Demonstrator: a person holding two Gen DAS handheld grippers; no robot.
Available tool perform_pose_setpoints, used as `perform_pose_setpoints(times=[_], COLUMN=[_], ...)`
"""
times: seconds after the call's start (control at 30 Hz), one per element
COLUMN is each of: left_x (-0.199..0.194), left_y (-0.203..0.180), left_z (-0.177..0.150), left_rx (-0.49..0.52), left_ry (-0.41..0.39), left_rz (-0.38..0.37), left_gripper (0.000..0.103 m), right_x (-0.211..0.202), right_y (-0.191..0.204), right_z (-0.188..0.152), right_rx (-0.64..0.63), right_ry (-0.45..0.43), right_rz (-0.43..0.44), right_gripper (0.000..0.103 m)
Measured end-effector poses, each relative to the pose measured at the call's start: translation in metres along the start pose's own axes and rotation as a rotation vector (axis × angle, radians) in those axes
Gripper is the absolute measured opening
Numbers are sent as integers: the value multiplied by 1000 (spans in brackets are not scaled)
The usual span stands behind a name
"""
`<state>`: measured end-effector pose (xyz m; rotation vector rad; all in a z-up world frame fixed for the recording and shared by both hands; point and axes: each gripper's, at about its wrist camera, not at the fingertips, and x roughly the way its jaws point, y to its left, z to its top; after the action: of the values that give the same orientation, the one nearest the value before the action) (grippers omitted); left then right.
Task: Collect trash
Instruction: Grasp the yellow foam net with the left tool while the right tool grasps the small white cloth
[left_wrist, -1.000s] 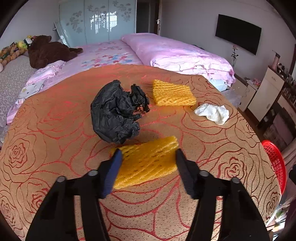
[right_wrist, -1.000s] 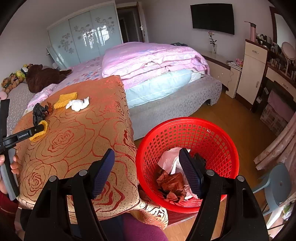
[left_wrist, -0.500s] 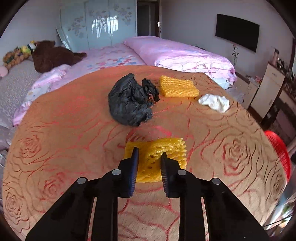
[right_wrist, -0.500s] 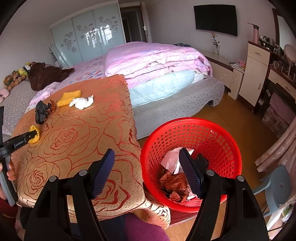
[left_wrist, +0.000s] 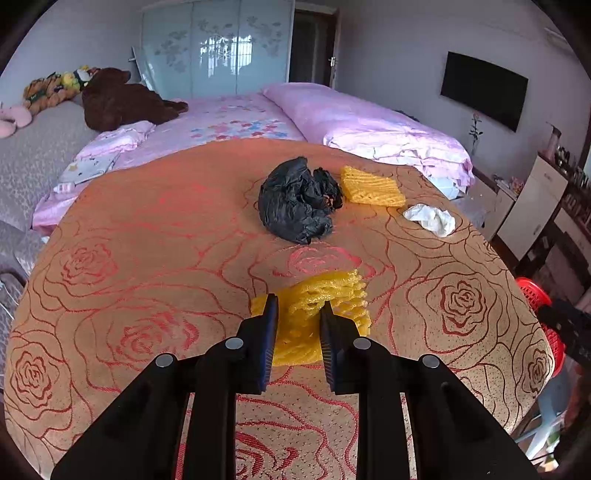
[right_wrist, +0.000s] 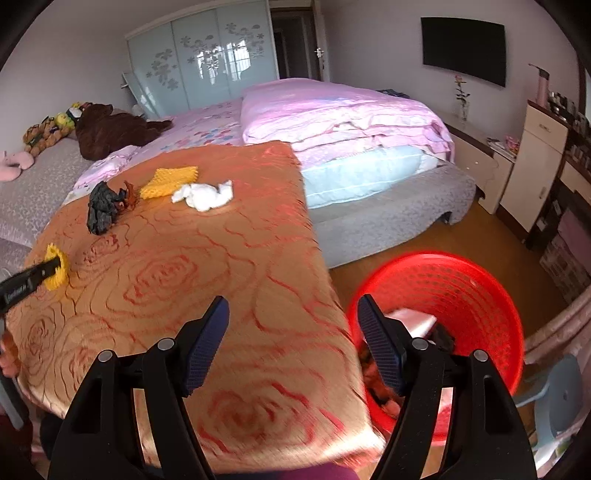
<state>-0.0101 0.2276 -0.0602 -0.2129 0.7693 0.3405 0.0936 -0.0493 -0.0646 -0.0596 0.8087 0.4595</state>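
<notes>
My left gripper (left_wrist: 298, 313) is shut on a yellow foam net (left_wrist: 328, 295), bunched between its fingers just above the rose-patterned tablecloth (left_wrist: 147, 258); it also shows in the right wrist view (right_wrist: 57, 267). Farther on the table lie a crumpled black bag (left_wrist: 297, 201), a second yellow foam net (left_wrist: 371, 186) and a white tissue (left_wrist: 430, 219). My right gripper (right_wrist: 293, 325) is open and empty, over the table's right edge beside the red trash basket (right_wrist: 476, 295), which holds several pieces of trash.
A pink bed (right_wrist: 332, 110) lies behind the table, with a brown stuffed bear (left_wrist: 118, 99) at its far left. White cabinets (right_wrist: 535, 166) stand along the right wall. A blue stool (right_wrist: 557, 398) stands right of the basket on the wooden floor.
My left gripper closed on the near yellow foam net, squeezed it and drew it back from the black bag. My right gripper swung left from over the basket toward the table edge.
</notes>
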Motion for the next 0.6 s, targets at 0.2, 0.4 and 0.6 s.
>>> perform_pose_setpoints(times=[0.2, 0.4, 0.6], left_x=[7, 9, 9], left_y=[-2, -3, -4], left_z=[-6, -11, -13], left_rx=[-6, 5, 4], left_ry=[15, 10, 1], left_rz=[-16, -10, -13], left_gripper=[21, 21, 21], right_x=[25, 62, 95], right_y=[31, 63, 80], right_z=[39, 73, 89], right_rx=[-51, -139, -152], right_ry=[-28, -35, -4], right_rz=[39, 56, 70], right_gripper=[70, 70, 69])
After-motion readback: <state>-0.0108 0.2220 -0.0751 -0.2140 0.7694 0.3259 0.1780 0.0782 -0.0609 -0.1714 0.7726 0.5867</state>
